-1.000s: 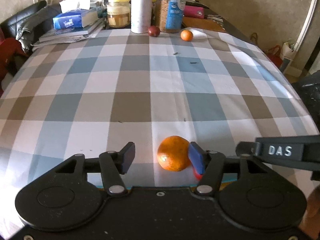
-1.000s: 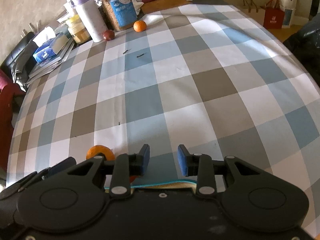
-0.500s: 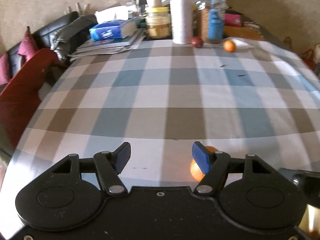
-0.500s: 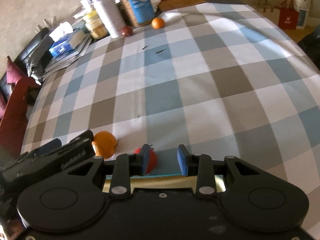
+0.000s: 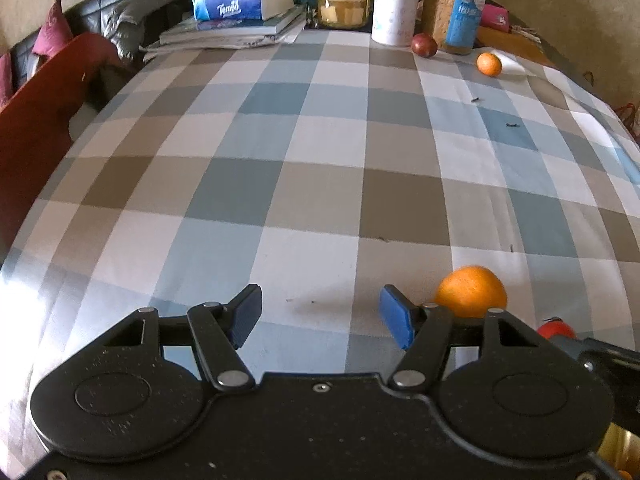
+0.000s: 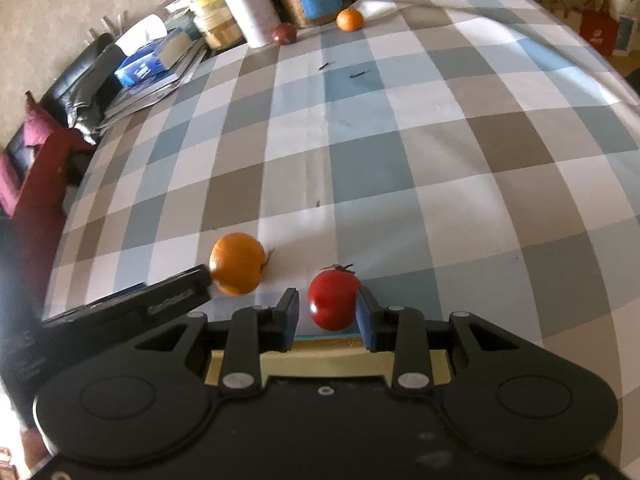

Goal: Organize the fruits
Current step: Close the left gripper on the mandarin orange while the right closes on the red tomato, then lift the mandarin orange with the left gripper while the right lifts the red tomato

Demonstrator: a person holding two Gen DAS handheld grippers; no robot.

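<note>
**Checked cloth, two fruits near, two far**

A blue, grey and white checked tablecloth (image 6: pixel 400 160) covers the table, with a dark sofa and red chair off its left edge.

The right gripper (image 6: pixel 327 314) has its jaws part open, and the red tomato (image 6: pixel 334 300) sits between the blue pads, closer to the right pad; whether either pad touches it cannot be told. The tomato is round, so it has no long axis to line up with. My judgement is that closing here would take it.

The left gripper (image 5: pixel 320 318) stands wide and holds nothing. The large orange (image 5: pixel 472 291) lies on the cloth just outside its right finger, and to the left of the tomato in the right wrist view. The left gripper is the nearer one to it, and would need to shift right.

At the far end, a small orange (image 6: pixel 349 20) and a dark red fruit (image 6: pixel 284 34) rest beside a white bottle (image 6: pixel 248 4), jars and a tissue box (image 5: pixel 236 4) on stacked books.
</note>
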